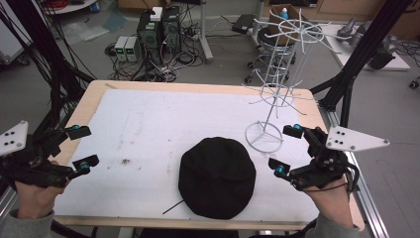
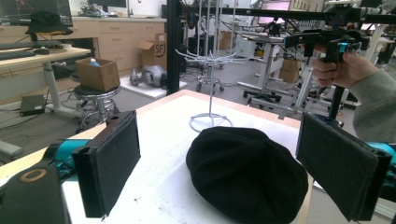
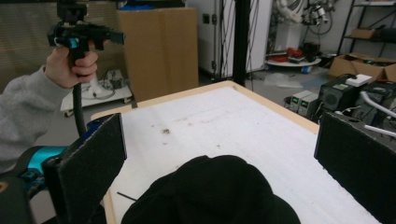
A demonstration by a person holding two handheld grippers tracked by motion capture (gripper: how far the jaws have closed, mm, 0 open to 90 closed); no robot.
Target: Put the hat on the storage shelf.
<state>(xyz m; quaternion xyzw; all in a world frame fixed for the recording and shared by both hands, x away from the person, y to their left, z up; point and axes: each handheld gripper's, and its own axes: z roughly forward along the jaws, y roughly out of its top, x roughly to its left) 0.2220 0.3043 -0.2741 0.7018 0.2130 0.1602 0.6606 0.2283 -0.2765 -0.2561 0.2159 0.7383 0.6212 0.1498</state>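
Observation:
A black knit hat (image 1: 217, 177) lies flat on the white table cover near the front edge, also seen in the left gripper view (image 2: 246, 170) and the right gripper view (image 3: 212, 193). Just behind and right of it stands a white wire rack (image 1: 277, 74) on a ring base. My left gripper (image 1: 82, 148) is held at the table's left edge, open, nothing between its jaws. My right gripper (image 1: 287, 149) is held right of the hat, beside the rack base, open and empty. Each gripper's own view shows its pads (image 2: 109, 163) (image 3: 88, 168) wide apart with the hat beyond them.
The table (image 1: 148, 119) has a wooden rim and faint stains left of the middle. A thin black strip (image 1: 173, 207) lies at the hat's front left. Black frame posts (image 1: 356, 54) rise at the right. Computers and cables sit on the floor behind.

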